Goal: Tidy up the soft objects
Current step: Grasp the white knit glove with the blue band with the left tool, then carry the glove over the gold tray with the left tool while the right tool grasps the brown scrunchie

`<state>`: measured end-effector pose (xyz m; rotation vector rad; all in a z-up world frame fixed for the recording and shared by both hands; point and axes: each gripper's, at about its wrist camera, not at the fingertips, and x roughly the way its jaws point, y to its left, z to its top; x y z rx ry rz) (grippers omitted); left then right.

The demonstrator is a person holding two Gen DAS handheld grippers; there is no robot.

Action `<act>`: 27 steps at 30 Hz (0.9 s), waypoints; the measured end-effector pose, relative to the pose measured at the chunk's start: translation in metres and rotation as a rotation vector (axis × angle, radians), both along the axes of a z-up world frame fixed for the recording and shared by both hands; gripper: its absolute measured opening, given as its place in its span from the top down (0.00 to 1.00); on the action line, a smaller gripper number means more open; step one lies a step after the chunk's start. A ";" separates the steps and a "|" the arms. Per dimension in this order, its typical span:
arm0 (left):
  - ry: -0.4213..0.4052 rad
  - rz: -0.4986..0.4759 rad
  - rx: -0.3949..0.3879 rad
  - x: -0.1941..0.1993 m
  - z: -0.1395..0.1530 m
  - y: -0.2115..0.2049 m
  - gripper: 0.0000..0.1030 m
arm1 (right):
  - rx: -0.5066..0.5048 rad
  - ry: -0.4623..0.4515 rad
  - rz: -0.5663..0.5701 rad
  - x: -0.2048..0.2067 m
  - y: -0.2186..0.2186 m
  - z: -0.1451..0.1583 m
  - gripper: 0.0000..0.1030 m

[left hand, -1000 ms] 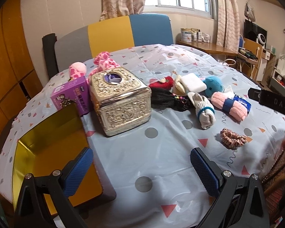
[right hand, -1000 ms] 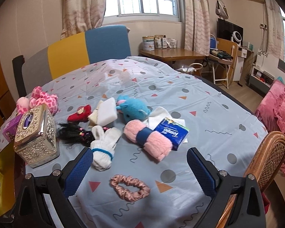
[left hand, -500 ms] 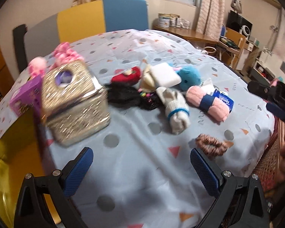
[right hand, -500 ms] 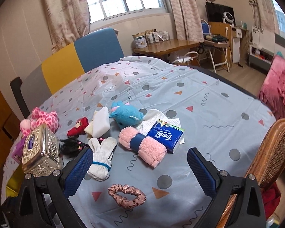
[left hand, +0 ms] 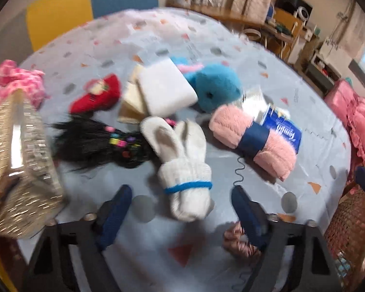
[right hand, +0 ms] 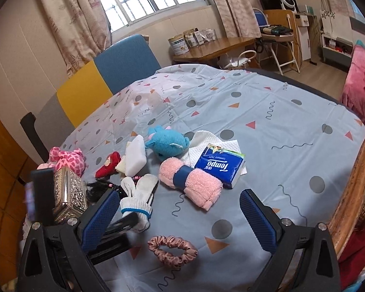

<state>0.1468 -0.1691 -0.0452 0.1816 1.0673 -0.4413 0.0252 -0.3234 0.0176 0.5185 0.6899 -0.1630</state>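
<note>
Our left gripper (left hand: 182, 209) has just been narrowing its jaws, which now stand half apart with the cuff of the white gloves (left hand: 182, 168) between them; the pads do not yet press on it. The bundle's long axis runs from 6 toward 11 o'clock, fingers pointing away, so the jaws straddle it crosswise. Our left hand is clearly the nearer one. Our right gripper (right hand: 180, 215) hangs wide and empty above the tabletop (right hand: 267, 112), the pink scrunchie (right hand: 172, 245) at its 6 o'clock. The right view shows the left gripper's finger beside the gloves and sharp detail of the tissue pack (right hand: 219, 165); the left view is blurred but shows the black hairpiece (left hand: 97, 141) at 10 o'clock.
</note>
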 end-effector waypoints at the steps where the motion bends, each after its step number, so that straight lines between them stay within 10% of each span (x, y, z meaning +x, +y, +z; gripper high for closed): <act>1: 0.019 -0.005 0.011 0.004 -0.006 -0.005 0.59 | 0.005 0.001 0.000 0.000 -0.001 0.000 0.02; 6: 0.053 -0.016 -0.027 0.016 -0.019 -0.010 0.66 | 0.007 0.001 0.002 0.000 -0.001 -0.001 0.02; 13: -0.054 -0.064 -0.168 0.009 0.052 0.019 0.66 | 0.007 0.010 0.005 0.001 0.000 -0.001 0.02; 19: -0.194 0.140 -0.184 0.062 0.114 0.091 0.65 | -0.018 0.029 0.009 0.002 0.005 -0.001 0.02; 27: -0.253 0.416 -0.096 0.086 0.127 0.208 0.65 | -0.042 0.068 0.028 0.007 0.009 -0.003 0.02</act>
